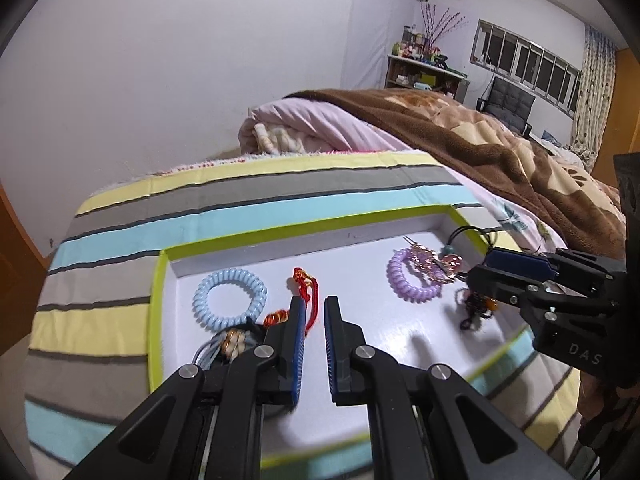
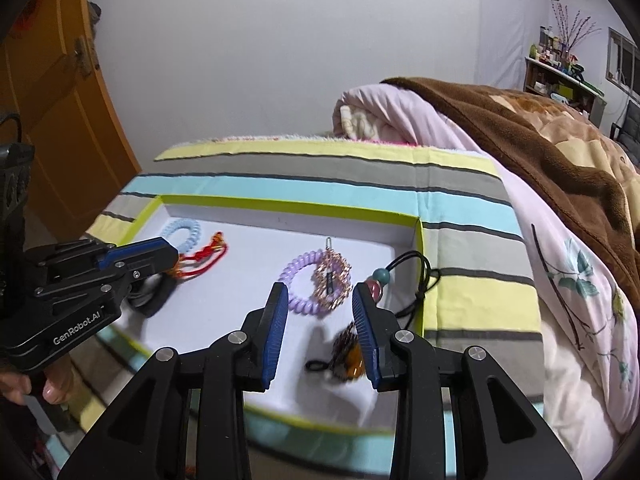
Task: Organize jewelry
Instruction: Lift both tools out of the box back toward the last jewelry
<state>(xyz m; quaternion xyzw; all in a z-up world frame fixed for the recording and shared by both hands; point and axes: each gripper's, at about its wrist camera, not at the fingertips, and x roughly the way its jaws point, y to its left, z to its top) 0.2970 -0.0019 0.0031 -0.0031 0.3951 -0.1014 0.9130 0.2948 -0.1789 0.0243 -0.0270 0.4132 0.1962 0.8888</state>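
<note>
Left hand-held gripper (image 2: 176, 258), marked "GenRobot.AI", released; right hand-held gripper (image 2: 320, 322), released, over tray (image 2: 419, 240).

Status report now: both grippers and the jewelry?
Left gripper open over red cord. Right gripper open near purple coil. Nothing gripped. Tray unobstructed.

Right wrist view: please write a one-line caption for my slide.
Open right gripper hovers over a green-rimmed tray, above a purple coil hair tie and a dark amber-beaded piece.
</note>
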